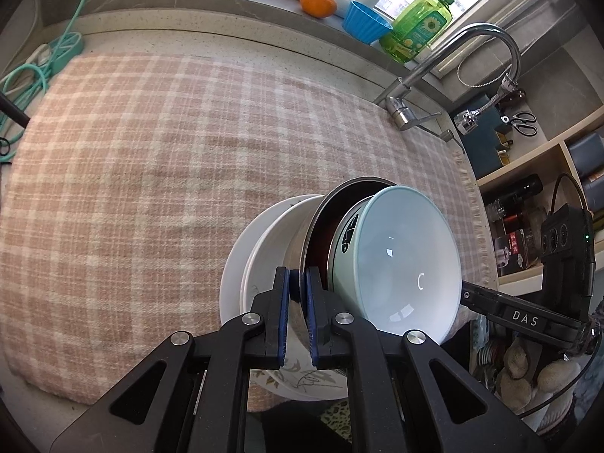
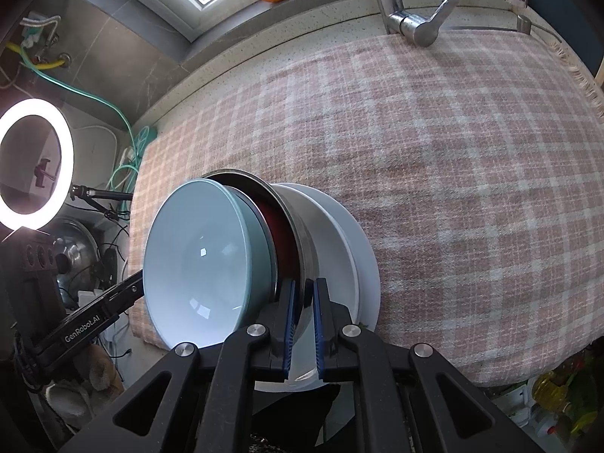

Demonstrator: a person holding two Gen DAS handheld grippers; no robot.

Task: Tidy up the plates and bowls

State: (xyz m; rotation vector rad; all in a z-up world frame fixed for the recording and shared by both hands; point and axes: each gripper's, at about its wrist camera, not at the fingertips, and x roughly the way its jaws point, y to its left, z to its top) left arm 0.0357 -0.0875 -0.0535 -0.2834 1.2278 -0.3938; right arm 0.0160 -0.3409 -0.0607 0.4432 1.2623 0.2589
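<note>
Checked cloth (image 1: 151, 158) backs your nested stack: pale bowl (image 1: 407, 264), steel bowl (image 1: 317, 222), plates (image 1: 241, 264). Both grippers (image 1: 298, 313) (image 2: 302, 324) pinch the steel rim; stacking looks done, stowing remains.

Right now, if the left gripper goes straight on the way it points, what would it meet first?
Nothing new at once: the left gripper is already shut on the rim of the steel bowl, nested in the white plates. Straight on it would only ride deeper onto that rim. Beyond lies the checked cloth, though depth is unclear.
</note>
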